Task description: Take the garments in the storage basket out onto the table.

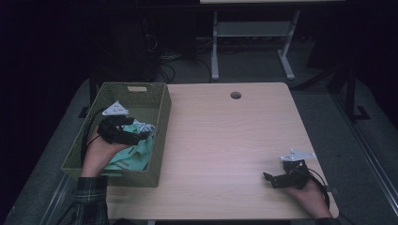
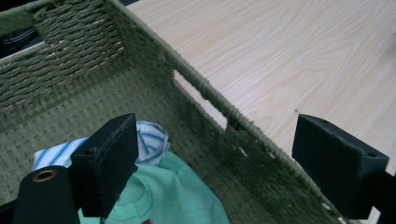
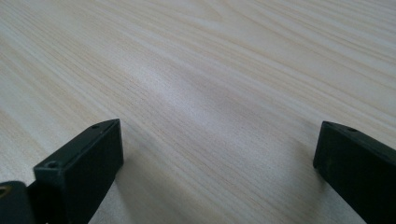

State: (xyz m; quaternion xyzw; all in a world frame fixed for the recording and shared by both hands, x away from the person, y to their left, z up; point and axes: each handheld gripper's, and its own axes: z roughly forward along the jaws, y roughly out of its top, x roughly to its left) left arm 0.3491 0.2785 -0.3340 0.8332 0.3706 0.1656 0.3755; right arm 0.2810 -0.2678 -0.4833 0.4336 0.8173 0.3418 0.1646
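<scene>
Left hand-held gripper point(image 1: 123, 132) sits inside the woven basket point(image 1: 162, 112) at the counter's point(image 1: 225, 140) left edge, jaws spread wide, nothing between them. In the left gripper view one jaw hangs right over the mint-green garment point(image 2: 173, 196); the other is out near the basket's side wall, by its handle slot.

Basket contents: the mint-green garment on top, with a blue-and-white striped cloth point(image 2: 150, 140) bunched just beyond it, the two touching. Can't tell if anything is underneath.

Step looks like reach-in for a pick from the basket, grasp not yet made. Next move as I read it: drop the jaws onto a fold of the green garment, close, then lift clear of the rim. Risk: the striped cloth gets dragged along, or the far jaw snags the weave.

Right hand-held gripper point(image 1: 274, 180) rests low over bare wood at the near right corner, jaws wide, holding nothing, well apart from the basket.
</scene>
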